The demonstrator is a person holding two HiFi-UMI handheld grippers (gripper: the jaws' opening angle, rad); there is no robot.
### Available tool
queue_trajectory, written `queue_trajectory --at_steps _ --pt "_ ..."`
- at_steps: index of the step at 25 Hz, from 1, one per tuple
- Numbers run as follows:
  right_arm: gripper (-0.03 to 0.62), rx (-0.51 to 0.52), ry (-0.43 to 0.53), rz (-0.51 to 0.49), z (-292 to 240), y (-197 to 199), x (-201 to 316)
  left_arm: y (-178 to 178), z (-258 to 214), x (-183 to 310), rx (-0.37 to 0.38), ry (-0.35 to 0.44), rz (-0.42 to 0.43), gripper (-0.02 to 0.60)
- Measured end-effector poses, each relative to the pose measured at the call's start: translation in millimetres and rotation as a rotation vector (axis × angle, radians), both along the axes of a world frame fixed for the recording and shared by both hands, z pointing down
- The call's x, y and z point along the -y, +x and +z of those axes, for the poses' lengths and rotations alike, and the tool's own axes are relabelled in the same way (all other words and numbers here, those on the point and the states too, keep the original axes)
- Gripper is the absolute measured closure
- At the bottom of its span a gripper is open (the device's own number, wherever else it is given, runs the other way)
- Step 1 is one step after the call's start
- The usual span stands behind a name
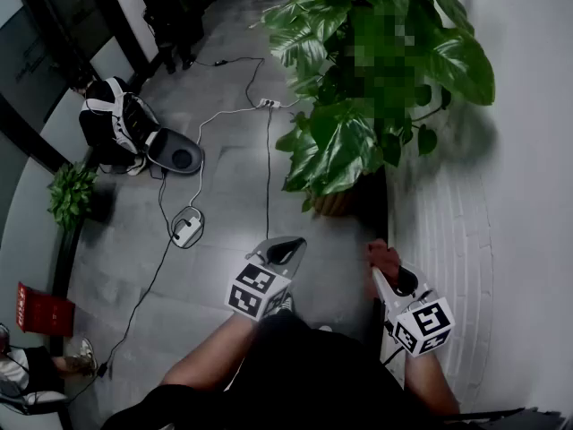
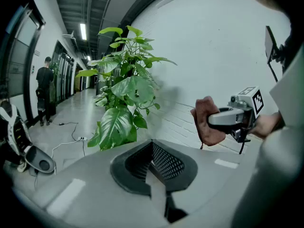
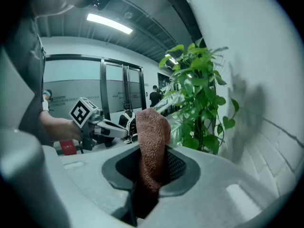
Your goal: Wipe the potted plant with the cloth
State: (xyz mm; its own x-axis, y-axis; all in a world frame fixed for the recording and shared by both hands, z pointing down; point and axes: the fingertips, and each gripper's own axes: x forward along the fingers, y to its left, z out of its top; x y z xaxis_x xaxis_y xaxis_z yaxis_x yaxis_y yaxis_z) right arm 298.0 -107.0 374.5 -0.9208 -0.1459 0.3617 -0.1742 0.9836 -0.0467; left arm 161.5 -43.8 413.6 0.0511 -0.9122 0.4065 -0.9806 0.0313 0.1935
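The potted plant point(image 1: 358, 88) with broad green leaves stands against the white wall, its brown pot point(image 1: 333, 204) just ahead of both grippers. My right gripper point(image 1: 391, 271) is shut on a reddish-brown cloth point(image 3: 152, 137), which sticks up between its jaws, short of the leaves point(image 3: 199, 103). In the left gripper view the cloth point(image 2: 206, 120) shows bunched at the tip of the right gripper point(image 2: 228, 119). My left gripper point(image 1: 282, 253) is held to the left of the right one, jaws together with nothing between them, pointing at the plant point(image 2: 124, 94).
A white brick wall point(image 1: 501, 195) runs along the right. White cables and a power strip point(image 1: 269, 103) lie on the grey floor. A backpack point(image 1: 116, 115), a small plant point(image 1: 72, 193) and a red box point(image 1: 43, 310) sit left. A person point(image 2: 45, 89) stands down the corridor.
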Motion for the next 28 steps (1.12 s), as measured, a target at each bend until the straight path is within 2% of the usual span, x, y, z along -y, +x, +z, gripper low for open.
queue_trajectory --at_steps 3,5,11,15,17,22,26,28 --pt "0.525 -0.002 0.113 -0.014 -30.4 -33.5 6.2 -28.2 3.9 7.4 0.009 -0.010 0.018 0.565" --pt "0.525 0.035 0.123 -0.002 -60.0 -57.9 16.0 -46.4 7.2 14.9 0.018 -0.011 0.032 0.565" --pt "0.525 0.246 -0.080 0.120 -158.7 -125.7 70.0 -88.4 10.7 56.8 0.051 0.034 0.112 0.565" --pt "0.525 0.316 -0.148 0.176 -194.4 -161.3 99.8 -97.4 20.0 81.0 0.071 0.042 0.204 0.565" --pt "0.525 0.306 -0.147 0.201 -198.7 -177.6 110.5 -100.1 25.8 93.5 0.078 0.041 0.239 0.565" --pt "0.525 0.203 -0.135 0.244 -187.3 -208.8 137.0 -94.7 27.7 129.0 0.067 0.075 0.294 0.565" --pt "0.525 0.136 -0.107 0.258 -175.2 -220.3 157.6 -98.8 25.2 152.8 0.037 0.102 0.277 0.565" --pt "0.525 0.096 -0.127 0.269 -155.9 -223.6 171.0 -99.4 21.9 158.0 0.027 0.115 0.269 0.565"
